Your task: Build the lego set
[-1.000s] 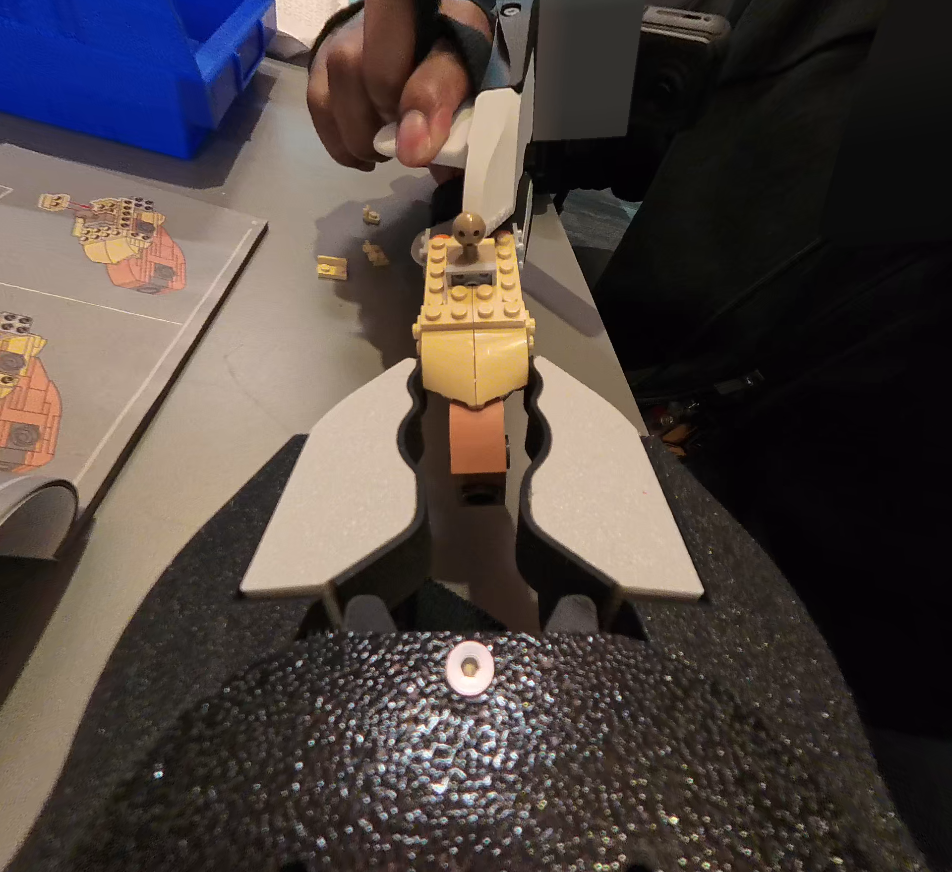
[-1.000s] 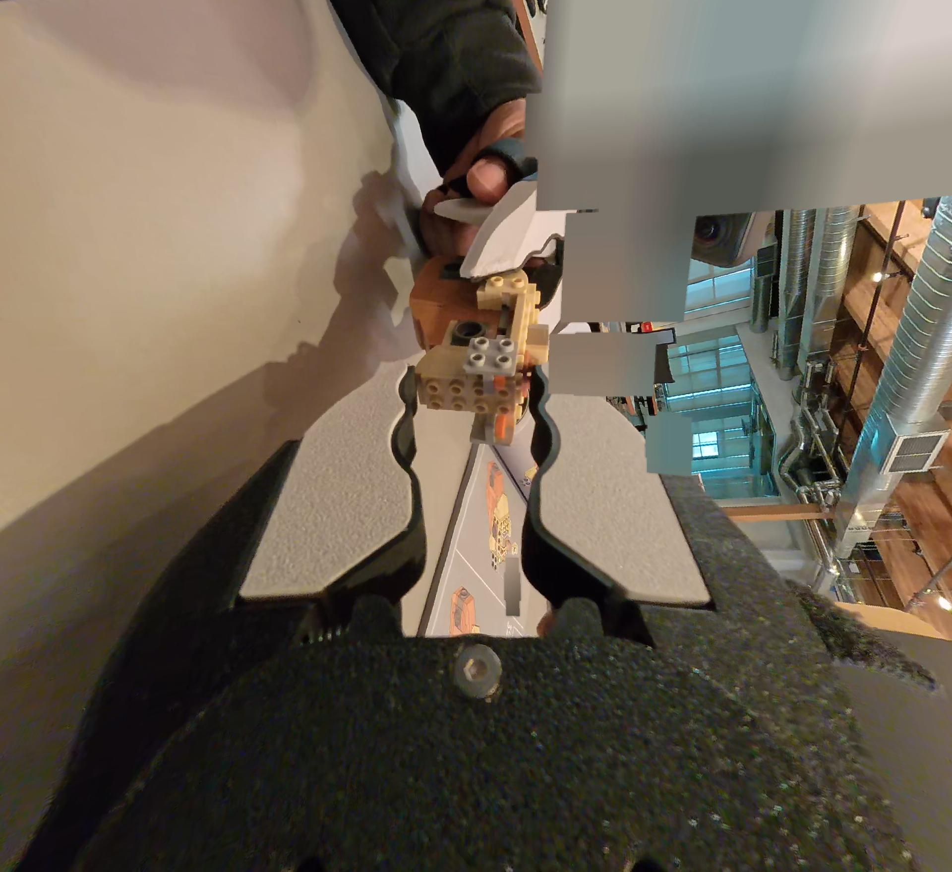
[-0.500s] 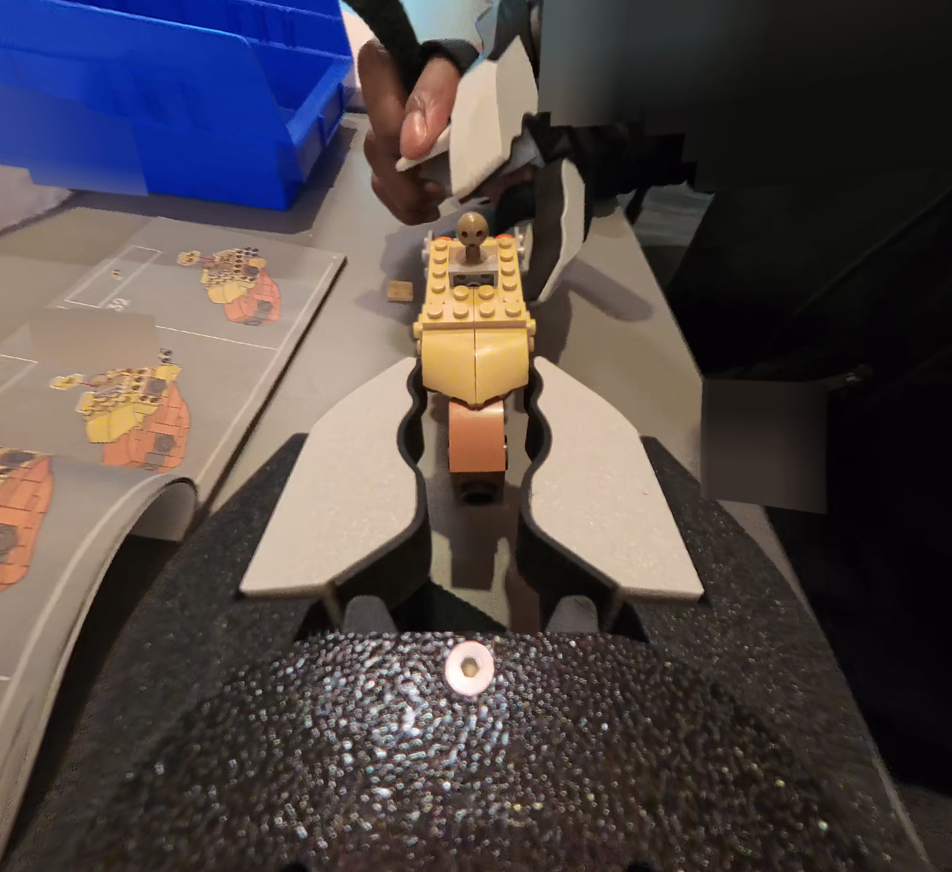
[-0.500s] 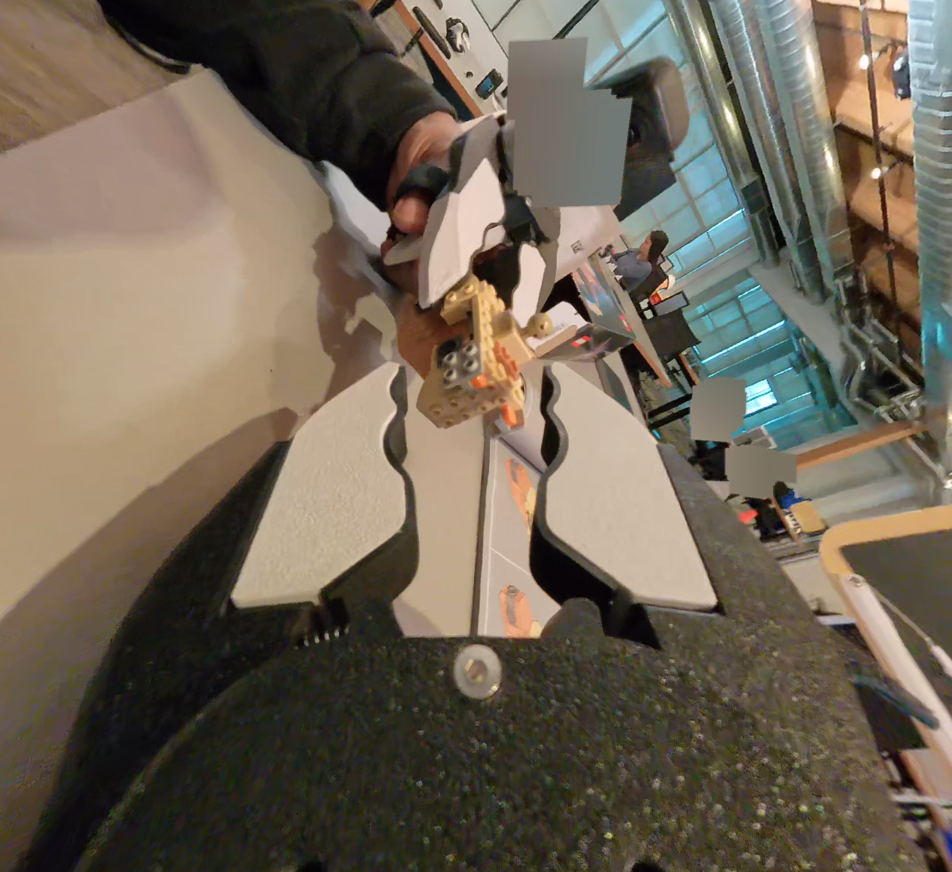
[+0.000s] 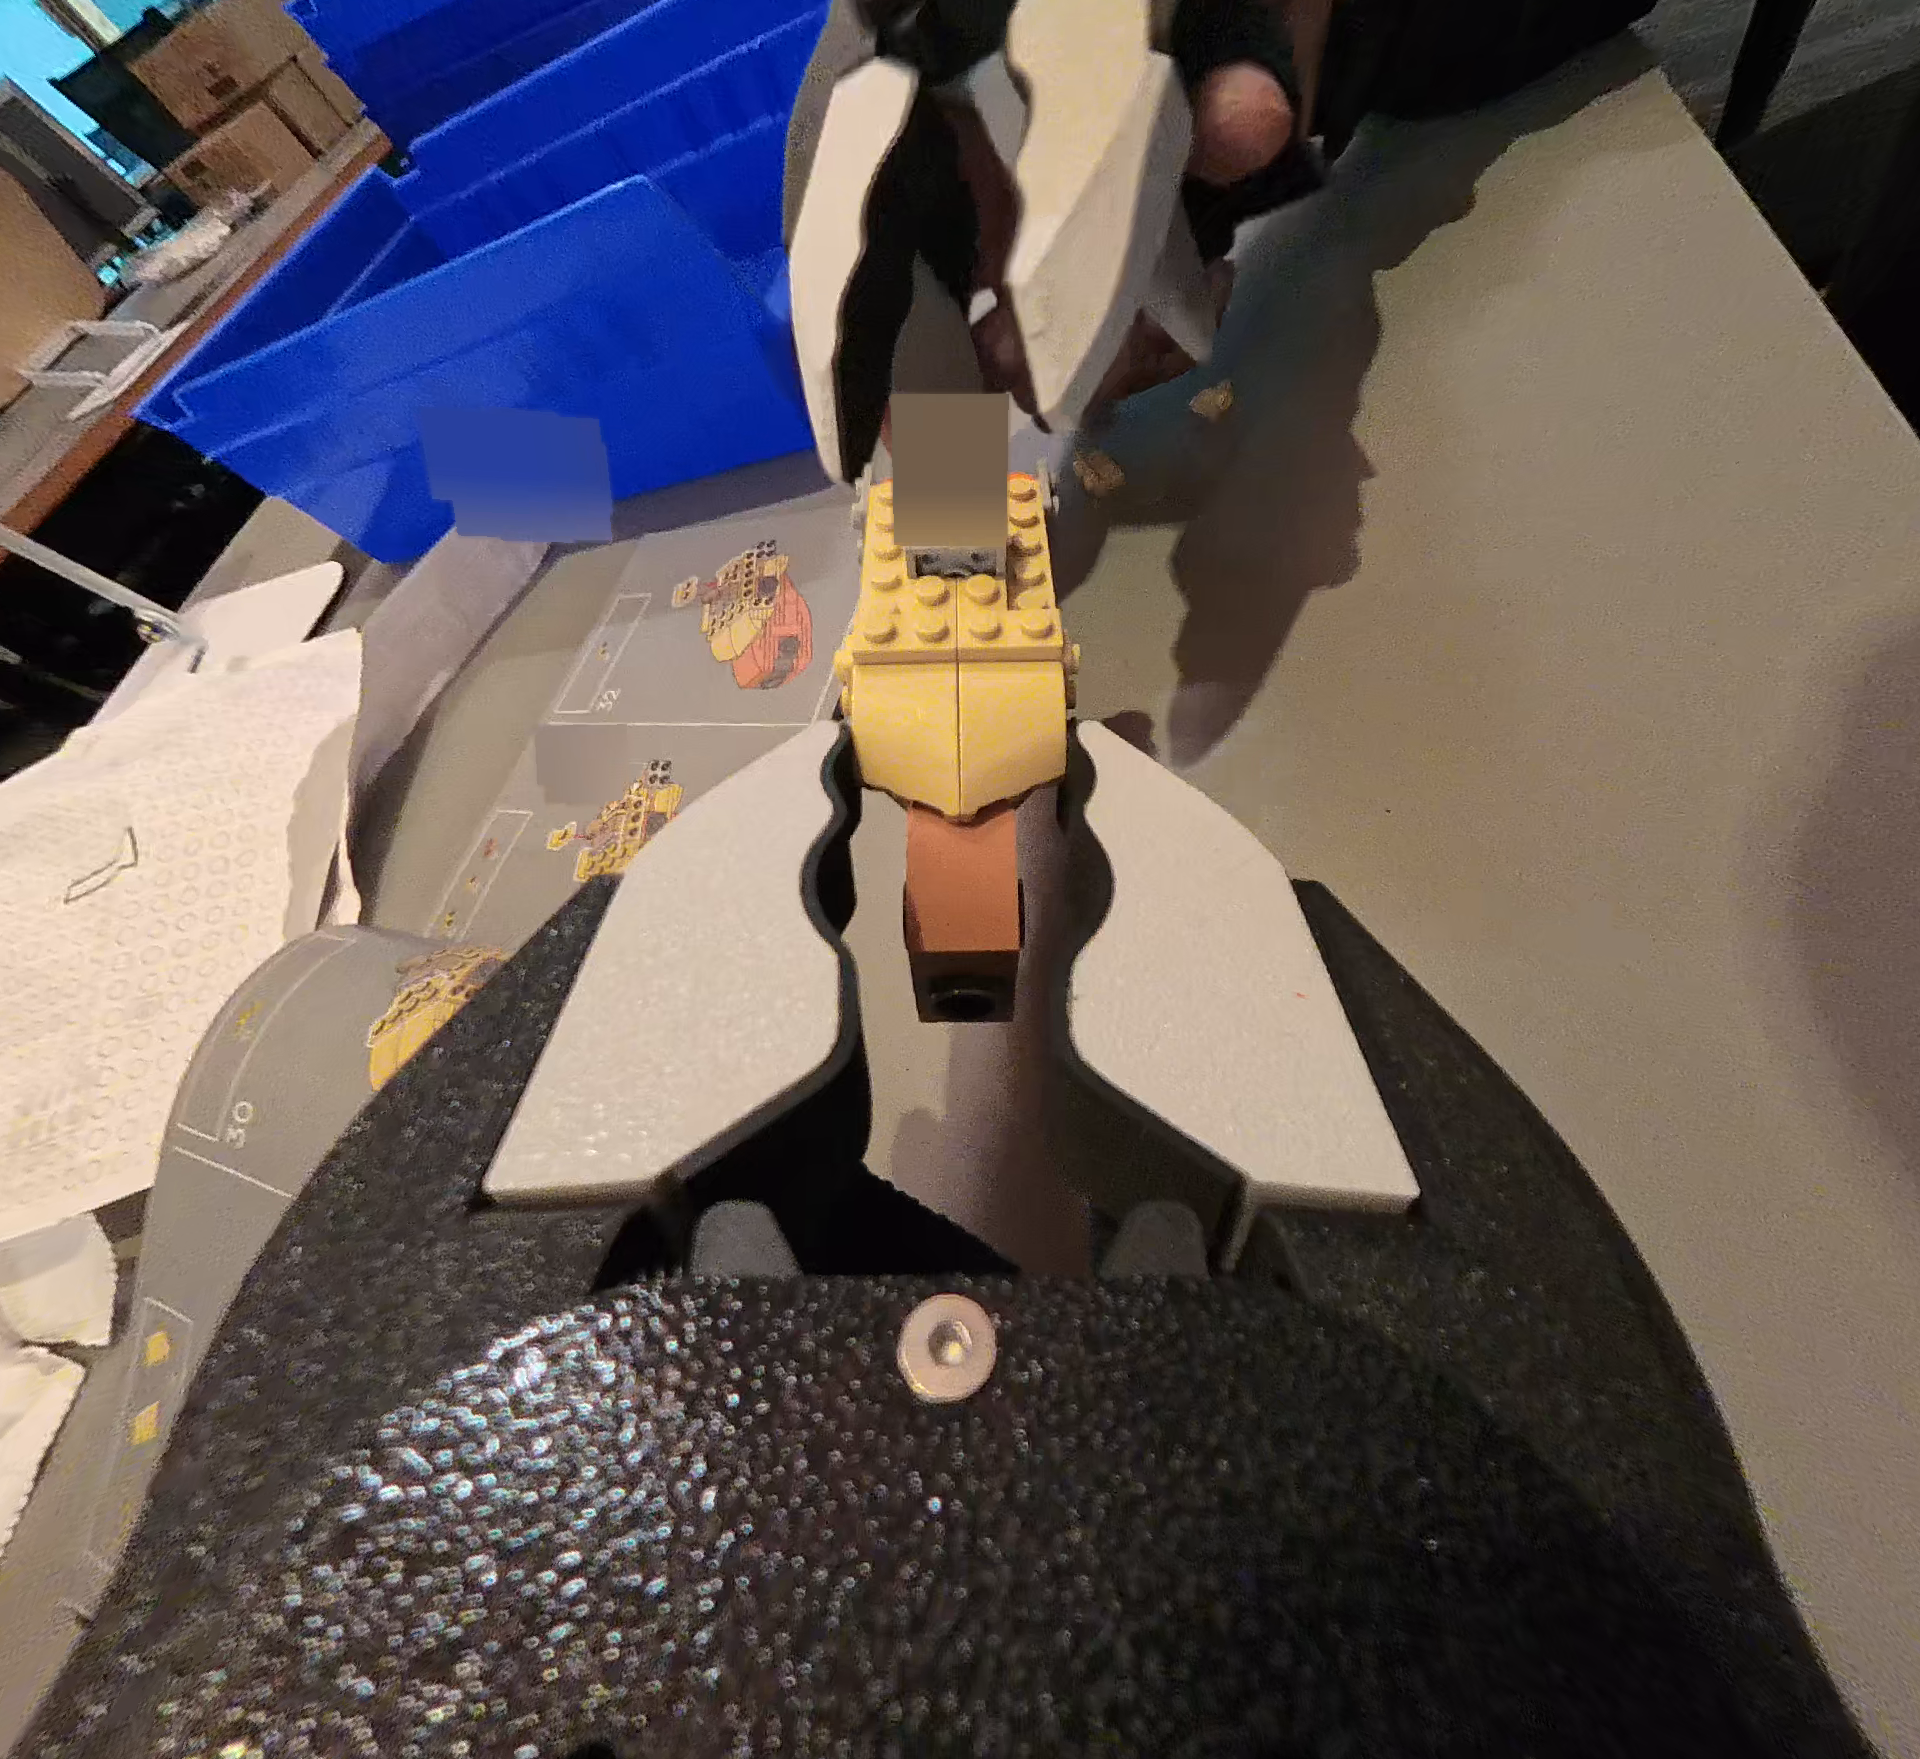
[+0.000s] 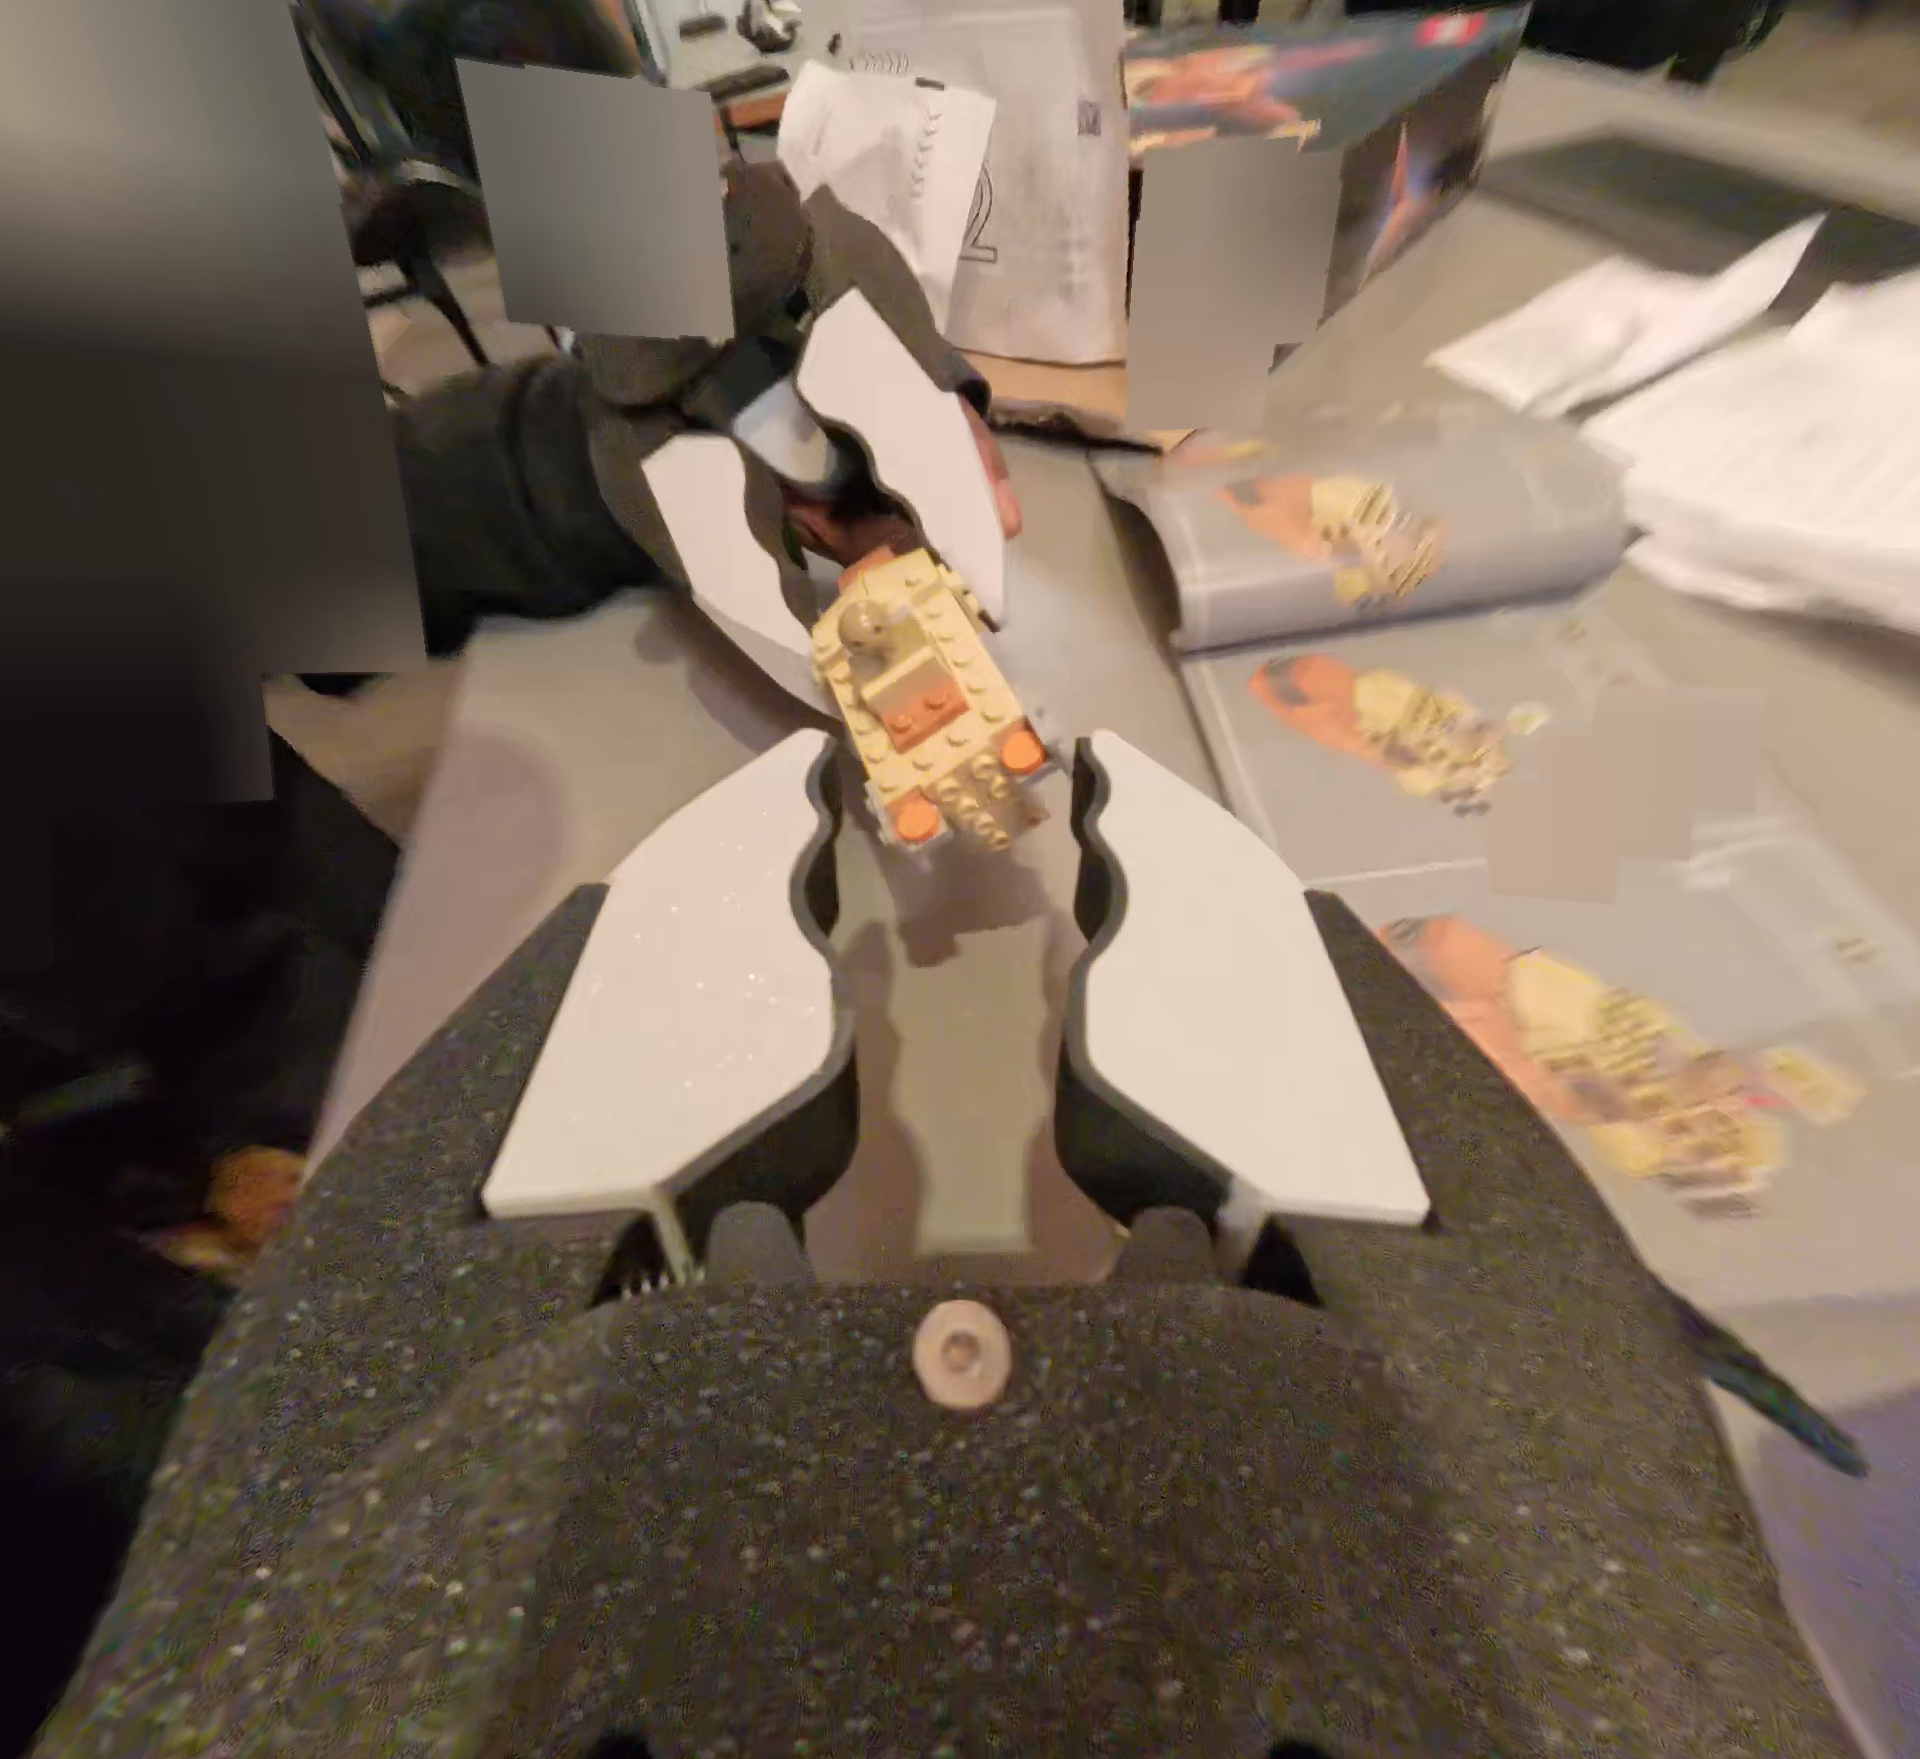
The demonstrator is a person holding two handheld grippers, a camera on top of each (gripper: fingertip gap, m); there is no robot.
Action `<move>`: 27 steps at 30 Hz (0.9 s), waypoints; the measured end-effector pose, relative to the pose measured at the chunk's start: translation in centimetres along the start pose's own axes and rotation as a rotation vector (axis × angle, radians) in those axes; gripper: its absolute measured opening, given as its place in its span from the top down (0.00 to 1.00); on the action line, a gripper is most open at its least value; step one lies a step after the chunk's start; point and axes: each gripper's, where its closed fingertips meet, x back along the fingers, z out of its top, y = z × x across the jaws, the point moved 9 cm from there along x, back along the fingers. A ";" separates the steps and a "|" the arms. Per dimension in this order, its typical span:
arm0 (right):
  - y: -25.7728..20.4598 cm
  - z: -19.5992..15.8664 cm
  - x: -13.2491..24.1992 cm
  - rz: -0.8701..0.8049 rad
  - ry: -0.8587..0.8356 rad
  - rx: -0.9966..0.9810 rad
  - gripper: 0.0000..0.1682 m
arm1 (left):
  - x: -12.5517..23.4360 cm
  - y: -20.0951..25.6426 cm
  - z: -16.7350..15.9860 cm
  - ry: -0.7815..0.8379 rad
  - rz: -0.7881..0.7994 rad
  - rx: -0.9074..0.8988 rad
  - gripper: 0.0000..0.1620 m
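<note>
Risk: left gripper [image 5: 958, 753] pinches tan model [image 5: 961, 670] by its nose only; spread right gripper [image 6: 951, 753], seemingly close, could knock it loose.

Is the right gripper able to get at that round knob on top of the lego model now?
Probably yes: the right gripper is open and empty, and the knob on the lego model stands uncovered just ahead.

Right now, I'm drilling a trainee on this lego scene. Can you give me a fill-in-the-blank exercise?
1. The left tool is ____ on the model.
2. The right tool is ____ and empty.
3. The bins behind the booklet are ____.
Missing words: shut; open; blue.
</note>
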 end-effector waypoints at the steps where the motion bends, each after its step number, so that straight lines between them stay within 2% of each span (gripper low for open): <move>1: 0.3 -0.1 0.0 0.026 0.000 -0.090 0.75 | -0.1 0.0 0.0 0.001 0.000 -0.006 0.78; 5: 1.2 -0.5 -0.1 0.105 -0.002 -0.362 0.76 | -0.3 0.2 0.1 0.002 0.013 -0.032 0.78; 10: 1.7 -1.2 -0.4 0.155 -0.016 -0.530 0.75 | -0.6 0.6 0.5 0.025 0.023 -0.080 0.78; 14: 1.6 -1.2 -0.6 0.168 -0.014 -0.543 0.77 | -0.8 0.8 0.6 0.019 0.029 -0.097 0.78; 16: 1.6 -1.2 -0.6 0.170 -0.008 -0.543 0.82 | -0.8 0.7 0.6 0.011 0.039 -0.103 0.78; 27: 1.5 -1.0 -0.5 0.186 0.015 -0.508 0.82 | -0.7 0.8 0.8 0.038 0.049 -0.103 0.78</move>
